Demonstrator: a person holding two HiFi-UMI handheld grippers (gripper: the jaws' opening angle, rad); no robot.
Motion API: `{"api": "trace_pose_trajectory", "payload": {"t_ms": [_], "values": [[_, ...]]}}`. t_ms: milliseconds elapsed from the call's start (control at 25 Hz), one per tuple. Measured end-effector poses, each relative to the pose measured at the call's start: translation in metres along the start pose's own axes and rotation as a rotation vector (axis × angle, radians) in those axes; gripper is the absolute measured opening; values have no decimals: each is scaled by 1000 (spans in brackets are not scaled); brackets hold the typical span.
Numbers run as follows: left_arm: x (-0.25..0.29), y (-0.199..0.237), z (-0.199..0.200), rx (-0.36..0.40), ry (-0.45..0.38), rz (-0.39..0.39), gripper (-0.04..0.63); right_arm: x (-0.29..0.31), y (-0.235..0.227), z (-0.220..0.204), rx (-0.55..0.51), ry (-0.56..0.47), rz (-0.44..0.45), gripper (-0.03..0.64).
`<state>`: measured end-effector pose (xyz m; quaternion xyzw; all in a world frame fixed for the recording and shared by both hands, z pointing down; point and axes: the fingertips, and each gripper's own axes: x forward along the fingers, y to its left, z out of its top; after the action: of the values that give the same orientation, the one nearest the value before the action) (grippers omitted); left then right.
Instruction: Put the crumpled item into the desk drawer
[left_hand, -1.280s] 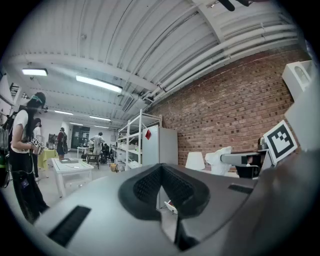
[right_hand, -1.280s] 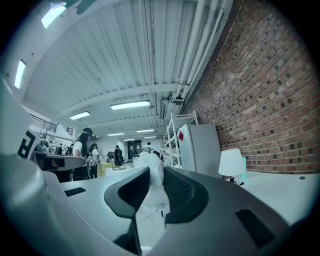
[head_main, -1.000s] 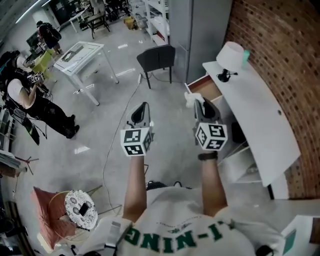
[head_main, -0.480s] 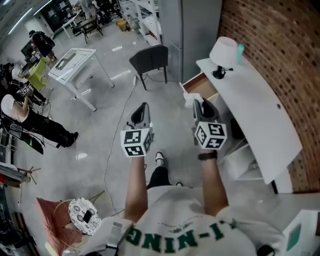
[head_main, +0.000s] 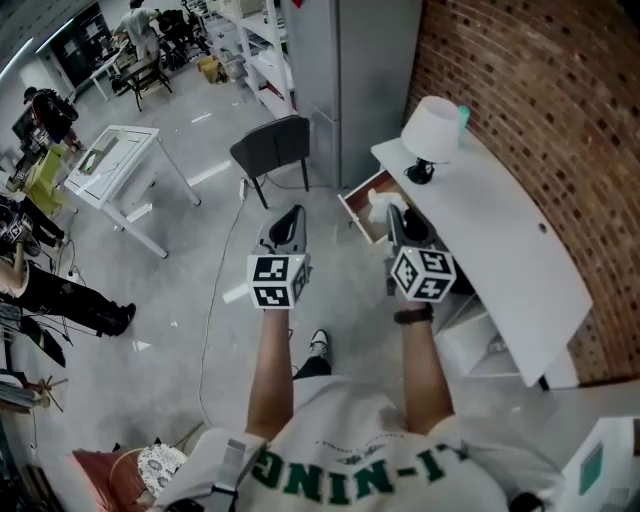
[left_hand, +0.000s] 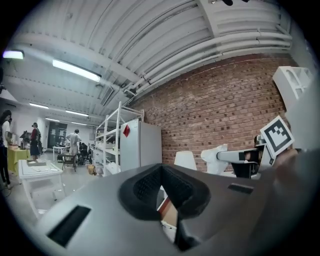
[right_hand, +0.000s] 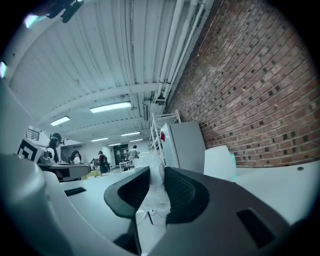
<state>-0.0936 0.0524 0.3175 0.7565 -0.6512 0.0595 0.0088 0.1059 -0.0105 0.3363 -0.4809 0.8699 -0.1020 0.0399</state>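
Note:
My right gripper (head_main: 396, 213) is shut on the crumpled item (head_main: 383, 208), a white, crinkled wad that sticks out past the fingertips. In the right gripper view the wad (right_hand: 153, 199) fills the gap between the black pads. It hangs just beside the open desk drawer (head_main: 361, 196), whose brown inside shows at the near end of the white desk (head_main: 500, 250). My left gripper (head_main: 290, 216) hovers to the left at the same height, tips together and empty. The left gripper view shows the drawer (left_hand: 170, 212) ahead and the right gripper (left_hand: 240, 157) with the wad (left_hand: 214, 153).
A white lamp (head_main: 429, 132) stands on the desk's far end before the brick wall. A dark chair (head_main: 272, 148) and a tall grey cabinet (head_main: 350, 70) are beyond the drawer. A cable (head_main: 215, 300) runs across the floor. People and a white table (head_main: 105, 165) are at far left.
The person has stepped toward the desk, so the drawer and lamp have drawn nearer. Both grippers keep their pose, the right one still closed on the wad.

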Motion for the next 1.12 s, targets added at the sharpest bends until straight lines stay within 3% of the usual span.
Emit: {"api": "trace_pose_trajectory", "payload": {"t_ms": [360, 800, 1120], "values": [[110, 35, 15, -12, -1, -133, -3, 88, -17, 3, -6, 62, -83, 83], [225, 42, -15, -43, 37, -293, -3, 155, -62, -24, -10, 109, -204, 83], [264, 39, -43, -66, 55, -398, -3, 175, -79, -56, 6, 160, -270, 83]]}}
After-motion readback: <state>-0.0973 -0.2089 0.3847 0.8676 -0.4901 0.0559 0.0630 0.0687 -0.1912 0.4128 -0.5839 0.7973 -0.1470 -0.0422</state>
